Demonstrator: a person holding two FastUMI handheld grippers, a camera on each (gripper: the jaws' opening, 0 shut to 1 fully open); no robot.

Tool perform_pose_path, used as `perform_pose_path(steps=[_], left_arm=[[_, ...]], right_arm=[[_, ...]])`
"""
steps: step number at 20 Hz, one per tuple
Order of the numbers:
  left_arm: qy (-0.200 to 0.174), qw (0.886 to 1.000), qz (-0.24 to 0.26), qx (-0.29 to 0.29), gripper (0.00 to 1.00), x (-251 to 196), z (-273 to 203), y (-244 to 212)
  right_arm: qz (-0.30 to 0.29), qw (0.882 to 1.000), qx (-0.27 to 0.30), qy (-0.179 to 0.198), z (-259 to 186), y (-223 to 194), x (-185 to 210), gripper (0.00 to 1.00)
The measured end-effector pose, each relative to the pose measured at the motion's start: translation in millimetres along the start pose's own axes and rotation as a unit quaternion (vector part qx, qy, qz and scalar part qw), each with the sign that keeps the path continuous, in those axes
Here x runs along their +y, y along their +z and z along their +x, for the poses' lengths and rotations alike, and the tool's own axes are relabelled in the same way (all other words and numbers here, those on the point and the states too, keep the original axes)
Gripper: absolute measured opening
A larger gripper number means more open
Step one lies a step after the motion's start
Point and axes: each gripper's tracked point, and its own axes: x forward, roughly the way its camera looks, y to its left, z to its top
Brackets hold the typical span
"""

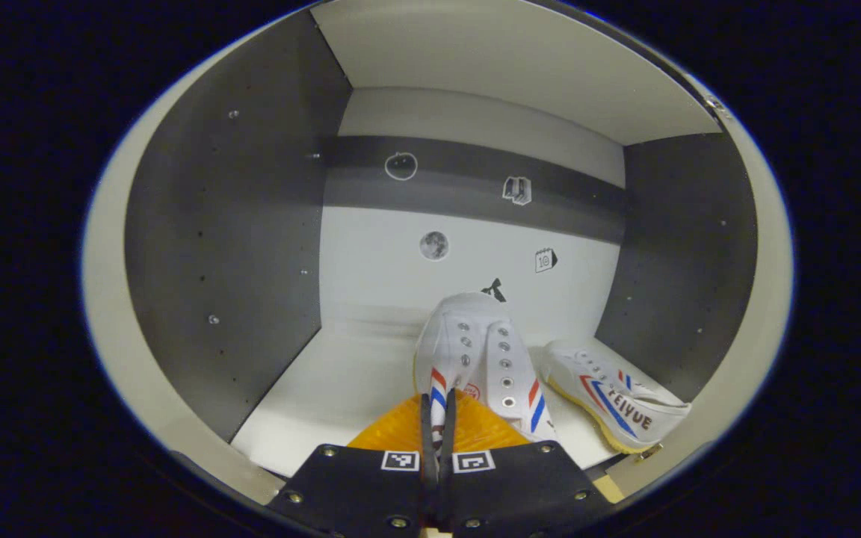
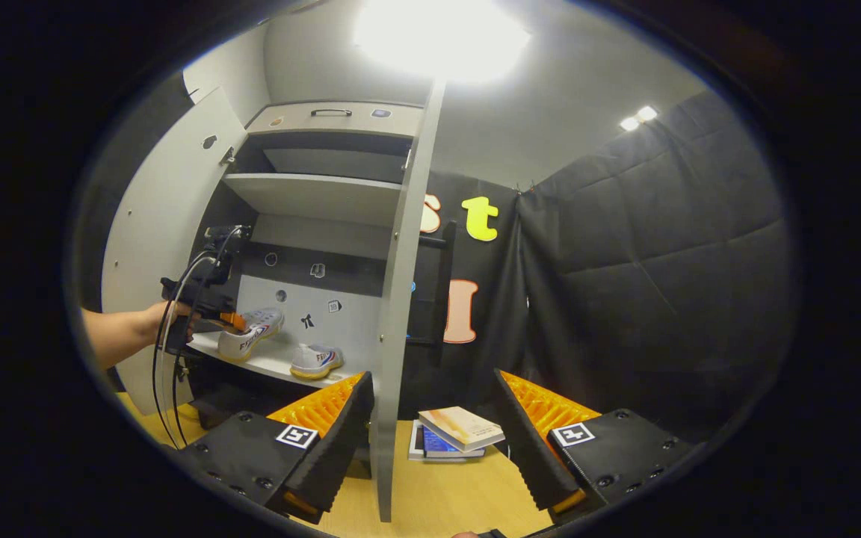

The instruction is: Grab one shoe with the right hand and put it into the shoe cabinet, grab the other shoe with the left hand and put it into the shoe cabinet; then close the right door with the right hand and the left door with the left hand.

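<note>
Now the left hand-held gripper (image 1: 438, 441), pinched tight on the second shoe (image 1: 479, 359), holds it inside the shoe cabinet (image 1: 206, 246) beside the first shoe (image 1: 613, 396); next, release, while the right hand-held gripper (image 2: 430, 426) waits wide open.

Two white shoes: one (image 1: 479, 351) pinched at the heel, the other (image 1: 613, 396) lying on the shelf to its right; same pair from the right gripper view, one (image 2: 251, 332) and the other (image 2: 316, 361). Two grippers: left gripper (image 1: 437, 418), right gripper (image 2: 430, 418). One shoe cabinet (image 2: 318, 194), two open doors: left door (image 2: 154, 246), right door (image 2: 398, 299). Five small stickers on the cabinet's back wall: apple outline (image 1: 400, 166), books (image 1: 518, 190), moon (image 1: 434, 245), calendar (image 1: 545, 260), bow (image 1: 495, 289). Stack of books (image 2: 453, 437) on the table (image 2: 445, 501), at least two; exact count unclear. One hand (image 2: 165, 317).
</note>
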Motion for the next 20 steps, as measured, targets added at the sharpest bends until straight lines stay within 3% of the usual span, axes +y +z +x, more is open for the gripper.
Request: perform_pose_path(steps=[4, 5, 6, 8, 11, 13, 20], left_arm=[[0.009, 0.999, -0.009, 0.040, 0.01, 2.9, -1.2, -1.4], [-0.001, 0.999, -0.011, 0.040, 0.01, -2.7, -1.7, 0.1], [0.003, 1.000, -0.009, 0.022, 0.06, -2.9, -0.4, 7.5], [0.013, 1.000, 0.011, -0.013, 0.35, -1.6, -16.7, 29.2], [0.015, 0.998, 0.039, -0.053, 0.96, -12.3, -53.8, 44.6], [0.008, 0.996, 0.050, -0.074, 0.93, -20.0, -87.3, 46.8], [0.001, 0.990, 0.076, -0.119, 0.96, -19.5, -235.8, 31.8]], right_arm=[[0.009, 1.000, -0.005, 0.013, 1.1, -0.1, 1.7, 0.98], [0.007, 1.000, -0.008, 0.013, 2.2, 2.3, 0.4, 0.93], [0.009, 1.000, -0.008, 0.014, 3.4, 0.8, -1.2, 0.94], [0.025, 0.999, -0.009, 0.025, 0.6, 2.3, 2.2, 0.97], [0.042, 0.999, -0.010, 0.031, -2.6, 5.3, 1.9, 0.97], [0.053, 0.998, -0.015, 0.029, -7.6, 8.6, 1.8, 0.97], [0.091, 0.996, 0.019, 0.018, -37.0, 14.2, 0.3, 0.96]])
